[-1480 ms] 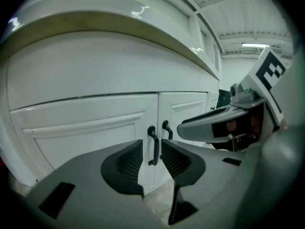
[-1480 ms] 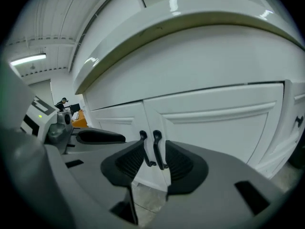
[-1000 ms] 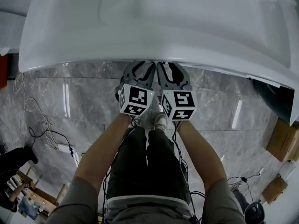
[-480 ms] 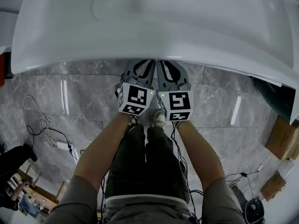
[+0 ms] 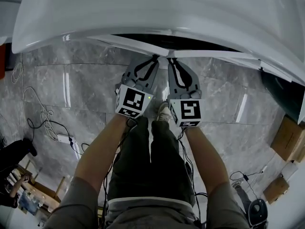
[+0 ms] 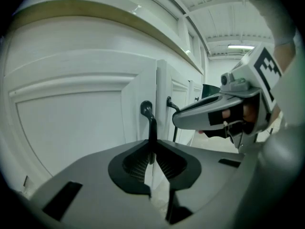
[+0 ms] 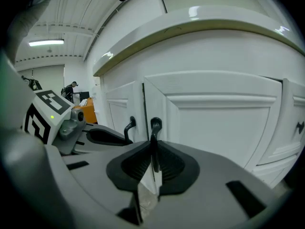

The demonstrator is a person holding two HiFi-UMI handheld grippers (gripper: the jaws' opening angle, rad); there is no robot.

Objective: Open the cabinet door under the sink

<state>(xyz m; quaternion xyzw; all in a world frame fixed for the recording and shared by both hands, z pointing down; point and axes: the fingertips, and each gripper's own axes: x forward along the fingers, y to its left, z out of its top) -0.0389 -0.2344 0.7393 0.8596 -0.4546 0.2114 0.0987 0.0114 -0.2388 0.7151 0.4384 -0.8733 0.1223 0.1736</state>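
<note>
At the centre seam, the left gripper point(image 6: 151, 151) clamps the upright left handle point(image 6: 147, 112) and the right gripper point(image 7: 153, 156), jaws just closing, the right handle point(image 7: 155, 126); hinges presumably outboard.

The floor point(image 5: 71, 94) is made of big grey stone tiles with pale streaks. It is shiny, and long bright lights show in it. Thin cables point(image 5: 40, 120) lie in loops on the floor at the left, near a white plug strip point(image 5: 63, 151). A brown cardboard box point(image 5: 287, 143) sits on the floor at the right, and a smaller box point(image 5: 279, 193) sits below it in the head view. Far off, the ceiling point(image 7: 62, 15) is white with ribs, and a long lamp point(image 7: 46, 42) glows on it. Way back in the room there is something orange point(image 7: 88, 109), with a person point(image 7: 71, 87) near it.
</note>
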